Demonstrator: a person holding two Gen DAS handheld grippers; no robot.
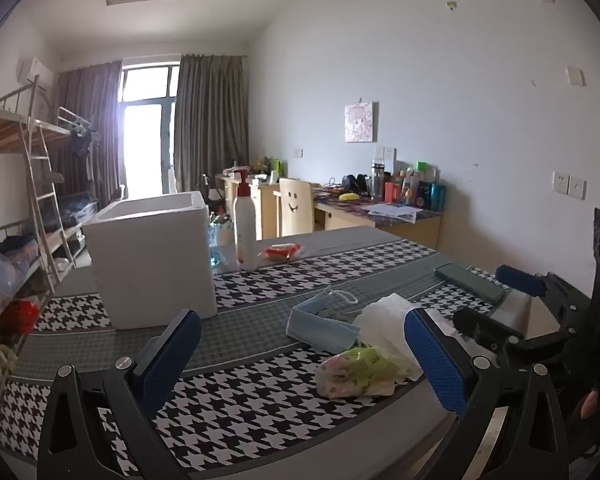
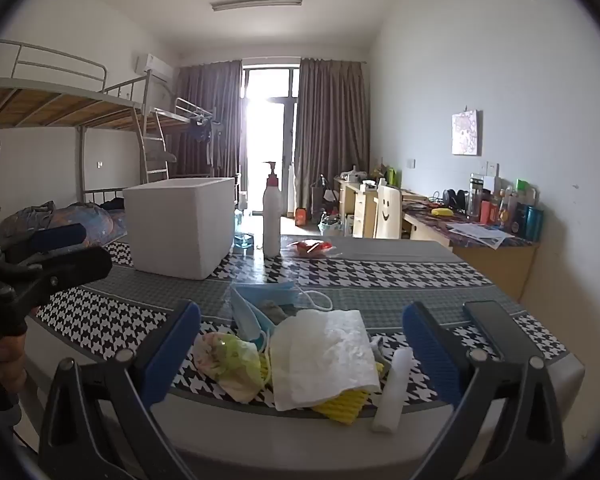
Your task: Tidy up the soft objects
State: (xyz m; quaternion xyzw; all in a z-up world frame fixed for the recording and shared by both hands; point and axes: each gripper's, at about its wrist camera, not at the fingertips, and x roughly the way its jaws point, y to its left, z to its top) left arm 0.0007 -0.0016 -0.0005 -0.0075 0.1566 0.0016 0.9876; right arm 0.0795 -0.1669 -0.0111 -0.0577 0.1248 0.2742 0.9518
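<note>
A pile of soft things lies near the table's front edge: a blue face mask (image 2: 260, 304) (image 1: 324, 328), a white tissue (image 2: 328, 356) (image 1: 384, 320), a green-patterned crumpled bag (image 2: 228, 360) (image 1: 356, 372), a yellow sponge cloth (image 2: 340, 404) and a white roll (image 2: 392, 388). A white foam box (image 2: 180, 226) (image 1: 152, 256) stands open further back on the left. My right gripper (image 2: 300, 360) is open, its jaws to either side of the pile. My left gripper (image 1: 300, 356) is open and empty, left of the pile.
A pump bottle (image 2: 271, 216) (image 1: 245, 228) and a red snack packet (image 2: 312, 247) (image 1: 282, 251) stand at the table's far edge. A dark phone (image 2: 492, 320) (image 1: 470, 280) lies at the right. The houndstooth tablecloth (image 2: 380, 272) covers the table. Bunk beds stand left, desks right.
</note>
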